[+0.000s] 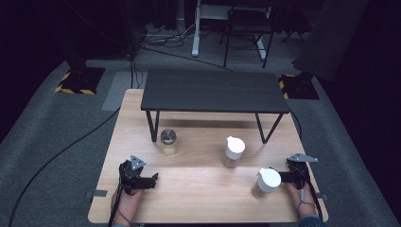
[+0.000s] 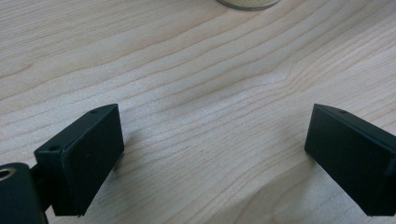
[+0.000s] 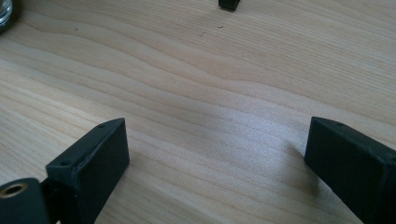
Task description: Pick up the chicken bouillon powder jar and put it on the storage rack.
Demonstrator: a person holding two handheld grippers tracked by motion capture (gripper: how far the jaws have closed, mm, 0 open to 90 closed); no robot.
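Note:
Three jars stand on the light wooden table (image 1: 198,189): one with a metal lid (image 1: 169,141) at mid-left, one with a white lid (image 1: 233,151) in the middle, and another white-lidded jar (image 1: 266,182) near the front right. My left gripper (image 1: 150,178) rests low at the front left, below the metal-lidded jar. Its jaws stand open over bare wood (image 2: 215,126). My right gripper (image 1: 287,176) sits at the front right, just right of the near white-lidded jar. It is also open with nothing between its fingers (image 3: 217,135).
A low black shelf (image 1: 213,90) on thin legs stands across the table's back half; one leg foot (image 3: 229,4) lies ahead of the right gripper. A jar's base (image 2: 247,3) lies ahead of the left gripper. A glass edge (image 3: 4,14) is at the right gripper view's top left.

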